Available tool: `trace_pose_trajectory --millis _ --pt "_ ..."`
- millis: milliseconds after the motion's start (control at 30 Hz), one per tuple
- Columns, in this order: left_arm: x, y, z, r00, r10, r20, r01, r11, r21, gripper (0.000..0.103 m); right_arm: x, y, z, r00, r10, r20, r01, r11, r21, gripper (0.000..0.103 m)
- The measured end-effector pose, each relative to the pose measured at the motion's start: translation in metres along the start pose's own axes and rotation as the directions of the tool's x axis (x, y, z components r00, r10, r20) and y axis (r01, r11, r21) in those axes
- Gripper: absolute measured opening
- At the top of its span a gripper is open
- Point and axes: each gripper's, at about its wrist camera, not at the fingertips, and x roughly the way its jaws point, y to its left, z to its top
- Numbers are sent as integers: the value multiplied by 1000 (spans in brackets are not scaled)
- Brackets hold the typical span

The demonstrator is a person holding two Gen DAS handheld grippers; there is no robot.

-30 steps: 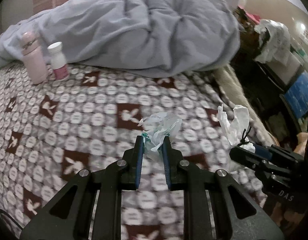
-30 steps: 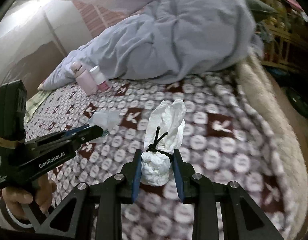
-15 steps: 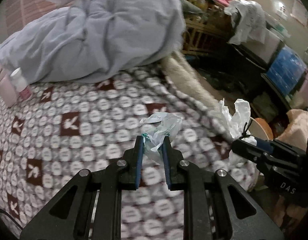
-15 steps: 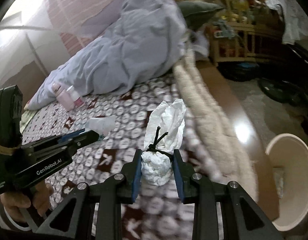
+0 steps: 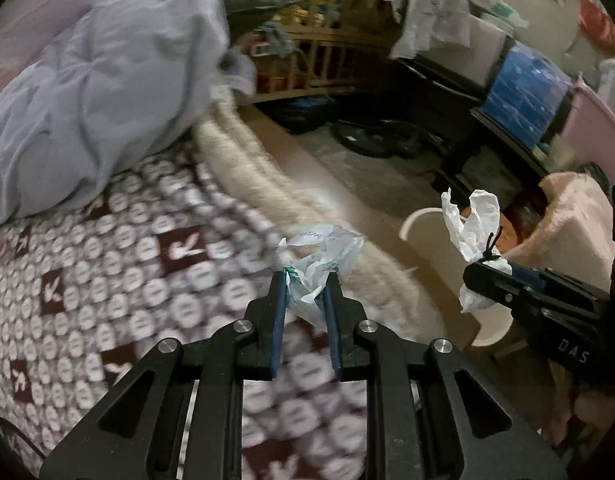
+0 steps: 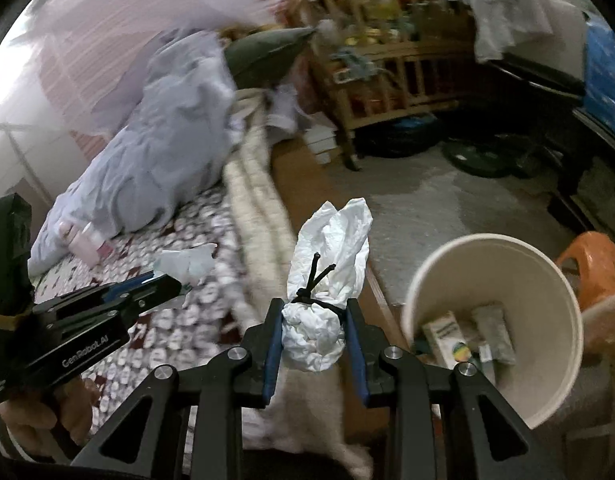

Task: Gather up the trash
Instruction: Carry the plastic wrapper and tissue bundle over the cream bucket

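- Bedroom: bed [image 5: 107, 280] under a brown-and-white patterned blanket, rumpled grey duvet [image 5: 107, 92] at its head, fuzzy cream mat [image 5: 267, 184] along the edge, concrete-looking floor beyond.
- Left gripper [image 5: 305, 292]: jaws closed on a crumpled wrapper [image 5: 323, 260], thin translucent plastic with green print at the pinch. Wrapper sticks forward and up out of the jaws, held in the air over the bed edge. Print too small to read.
- Right gripper [image 6: 313, 324]: jaws clamped on a tissue bundle [image 6: 319, 320], white, creased, knotted at the neck with a black cord. Long axis roughly upright; round wad sits between the pads, loose frill fans up above the knot.
- Bundle held in the air just left of a bin [image 6: 495, 320], near its rim and not inside it.
- Bin: round, cream, smooth-walled; holds small cartons and a grey packet. Labels unreadable.
- Orange stool [image 6: 587, 268] behind the bin.
- Writing: "GenRobot.AI" on the left gripper body in the right view; "DAS" on the right gripper body in the left view.
- Pink bottle [image 6: 81, 244] stands on the bed against the duvet.
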Motion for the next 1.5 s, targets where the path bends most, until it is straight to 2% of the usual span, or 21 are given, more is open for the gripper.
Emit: trace_pose_trajectory --millis 467,767,1133,1500 --pt "36 -79 21 993 -109 -50 113 989 97 16 -15 -75 -10 995 -99 -3 99 989 111 28" --pt "56 -117 26 986 -143 -83 153 979 134 16 -21 -111 -18 991 -136 -9 135 975 176 28" --pt "73 -139 32 976 -187 -110 202 968 148 16 -19 -130 -23 987 -158 -21 159 964 214 28" --pt "87 -143 32 966 -219 -135 237 962 138 16 -18 -142 -26 985 -172 -26 173 954 243 28"
